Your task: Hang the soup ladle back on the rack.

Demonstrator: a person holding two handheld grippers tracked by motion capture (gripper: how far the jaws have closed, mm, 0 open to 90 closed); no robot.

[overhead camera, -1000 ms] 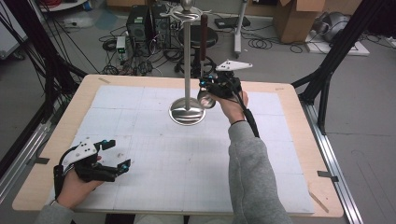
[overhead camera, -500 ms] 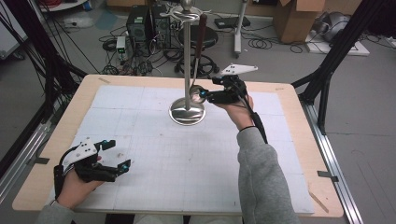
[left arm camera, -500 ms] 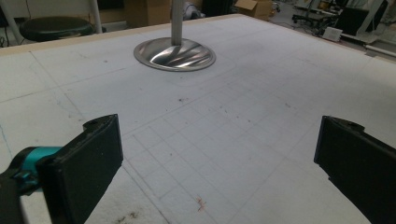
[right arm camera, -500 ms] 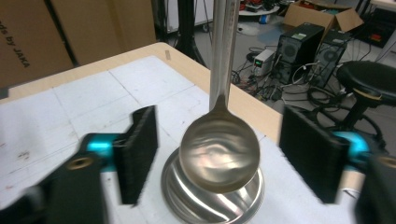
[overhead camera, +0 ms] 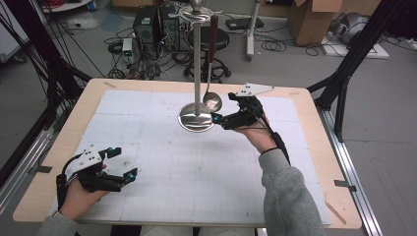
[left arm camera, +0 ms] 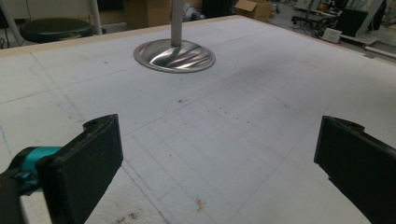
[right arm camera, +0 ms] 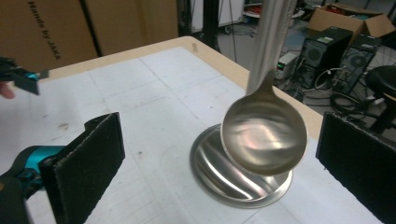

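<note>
R claw (overhead camera: pixel 216 119) just spread wide, released, ladle (right arm camera: pixel 264 135) hangs free on stand (overhead camera: pixel 196 73). Back off level, don't bump bowl. L claw (overhead camera: pixel 125 167) released, idle on counter (overhead camera: pixel 157 206).

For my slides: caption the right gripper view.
Open right hand-held gripper faces a ladle hanging before the stand's base.

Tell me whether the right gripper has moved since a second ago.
Yes. The right gripper has drawn back toward the person from the ladle, now lying beside the stand's base; its jaws have just been opening, nothing between them.
</note>
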